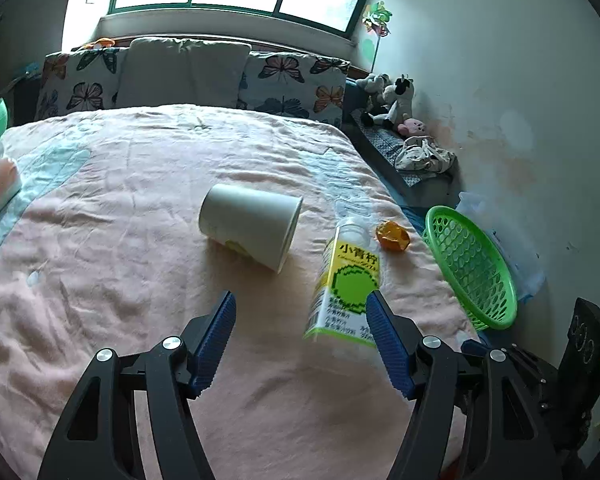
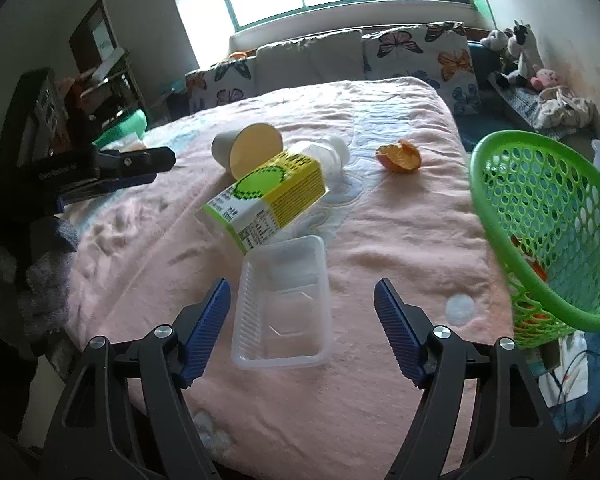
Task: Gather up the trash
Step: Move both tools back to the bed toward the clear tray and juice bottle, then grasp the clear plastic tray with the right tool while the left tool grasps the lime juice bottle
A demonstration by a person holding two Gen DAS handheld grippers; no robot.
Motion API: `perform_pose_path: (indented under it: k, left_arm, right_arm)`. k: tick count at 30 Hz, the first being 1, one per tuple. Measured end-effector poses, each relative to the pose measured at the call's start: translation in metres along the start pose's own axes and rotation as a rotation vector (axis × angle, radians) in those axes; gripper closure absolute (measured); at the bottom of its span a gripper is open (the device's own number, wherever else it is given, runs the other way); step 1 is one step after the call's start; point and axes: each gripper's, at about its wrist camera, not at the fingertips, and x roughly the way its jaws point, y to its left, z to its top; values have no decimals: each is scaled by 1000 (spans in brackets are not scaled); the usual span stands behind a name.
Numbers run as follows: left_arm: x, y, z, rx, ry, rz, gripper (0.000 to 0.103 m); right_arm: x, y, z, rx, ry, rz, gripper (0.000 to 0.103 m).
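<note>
On the pink bedspread lie a white paper cup (image 1: 250,226) on its side, a yellow-green labelled plastic bottle (image 1: 346,284), and an orange peel (image 1: 392,235). My left gripper (image 1: 302,308) is open and empty, its right finger beside the bottle. In the right wrist view a clear plastic tray (image 2: 284,304) lies between the open fingers of my right gripper (image 2: 302,296), with the bottle (image 2: 268,196), cup (image 2: 246,150) and peel (image 2: 400,157) beyond. The green basket (image 2: 548,224) hangs tilted at the bed's right edge, some trash inside.
Butterfly pillows (image 1: 288,82) and a window stand at the bed's head. Plush toys (image 1: 396,102) sit on a shelf by the right wall. The green basket (image 1: 472,268) is right of the bed. The left gripper (image 2: 112,170) shows at left in the right wrist view.
</note>
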Motion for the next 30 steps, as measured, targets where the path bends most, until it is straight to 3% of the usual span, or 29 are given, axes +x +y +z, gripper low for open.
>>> perform_pose_path:
  k: [25, 30]
  left_arm:
    - [4, 21, -17, -40, 20, 22, 21]
    - [7, 20, -19, -36, 27, 26, 21]
  right_arm:
    - [40, 18, 0, -80, 71, -51, 26]
    - [41, 20, -1, -91, 77, -65, 32]
